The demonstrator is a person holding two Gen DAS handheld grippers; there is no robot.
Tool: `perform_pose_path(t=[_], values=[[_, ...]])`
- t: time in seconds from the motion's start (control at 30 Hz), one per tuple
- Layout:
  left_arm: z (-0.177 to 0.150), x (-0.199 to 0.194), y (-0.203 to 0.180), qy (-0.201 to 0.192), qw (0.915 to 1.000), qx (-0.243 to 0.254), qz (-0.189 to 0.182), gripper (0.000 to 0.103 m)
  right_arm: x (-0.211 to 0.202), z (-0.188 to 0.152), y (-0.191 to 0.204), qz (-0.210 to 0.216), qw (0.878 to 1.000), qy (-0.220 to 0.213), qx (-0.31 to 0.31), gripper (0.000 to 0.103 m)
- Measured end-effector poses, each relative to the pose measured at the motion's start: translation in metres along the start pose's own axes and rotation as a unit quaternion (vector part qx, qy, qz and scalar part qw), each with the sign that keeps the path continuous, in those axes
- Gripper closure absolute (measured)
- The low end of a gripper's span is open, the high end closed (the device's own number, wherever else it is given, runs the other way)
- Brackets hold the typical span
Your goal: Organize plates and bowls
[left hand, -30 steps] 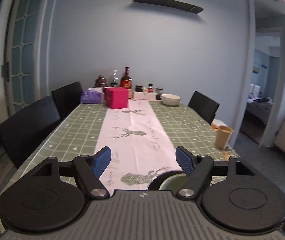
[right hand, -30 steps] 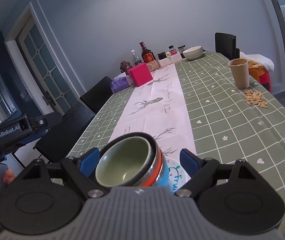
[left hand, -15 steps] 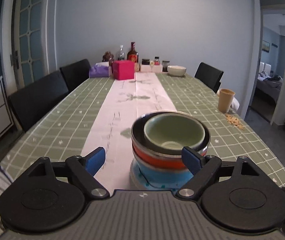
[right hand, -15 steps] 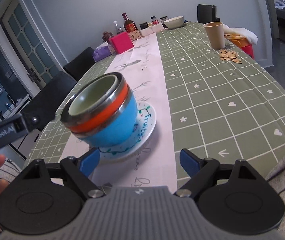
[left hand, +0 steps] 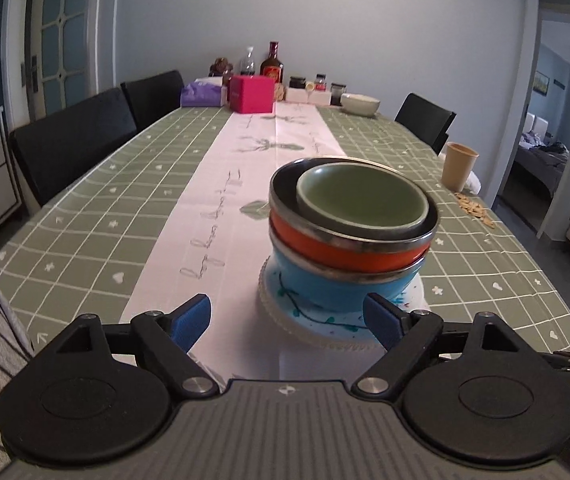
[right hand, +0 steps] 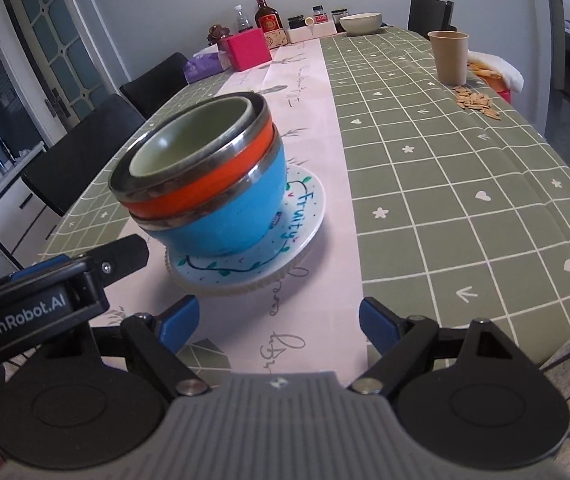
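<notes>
Stacked bowls (left hand: 349, 232) on a plate (right hand: 245, 264) at frame centre — long table (left hand: 85, 216), green checked cloth, pale runner.

The plate reads "Fruity"; "GenRobot.AI" marks the left gripper (left hand: 287, 318) at the right-wrist view's lower left. Grey walls, glazed door (left hand: 61, 36) upper left. Left jaws have just widened, the right gripper (right hand: 279, 320) gapes too — both hold nothing.

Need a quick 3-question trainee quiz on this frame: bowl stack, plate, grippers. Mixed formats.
1. True or false: the green bowl sits innermost, on top of the stack.
2. What is the blue bowl standing on?
A. bare tablecloth
B. the white plate
C. a pink box
3. Fill in: the left gripper and right gripper are both ____.

Key: 1 true; 2 B; 3 open, holding nothing.
</notes>
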State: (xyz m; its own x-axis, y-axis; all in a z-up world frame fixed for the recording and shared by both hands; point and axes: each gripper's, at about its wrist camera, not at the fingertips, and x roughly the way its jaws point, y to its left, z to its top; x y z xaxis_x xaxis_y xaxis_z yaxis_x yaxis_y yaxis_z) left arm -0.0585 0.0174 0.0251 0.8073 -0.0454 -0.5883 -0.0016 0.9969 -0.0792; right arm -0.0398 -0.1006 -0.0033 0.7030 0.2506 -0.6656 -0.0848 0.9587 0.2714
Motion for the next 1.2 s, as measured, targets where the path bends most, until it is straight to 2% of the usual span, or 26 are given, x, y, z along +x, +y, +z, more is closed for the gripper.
perform_pose_path(t=[0.6, 1.2], values=[[-0.001, 0.009, -0.001, 0.031, 0.9994, 0.002, 0.011, 0.002, 0.005, -0.005, 0.000, -0.004, 1.000, 0.017, 0.006, 0.017], [-0.007, 0.012, -0.009, 0.044, 0.9986, 0.020, 0.021, 0.002, 0.011, -0.009, -0.008, -0.010, 0.999, 0.031, 0.004, 0.017]])
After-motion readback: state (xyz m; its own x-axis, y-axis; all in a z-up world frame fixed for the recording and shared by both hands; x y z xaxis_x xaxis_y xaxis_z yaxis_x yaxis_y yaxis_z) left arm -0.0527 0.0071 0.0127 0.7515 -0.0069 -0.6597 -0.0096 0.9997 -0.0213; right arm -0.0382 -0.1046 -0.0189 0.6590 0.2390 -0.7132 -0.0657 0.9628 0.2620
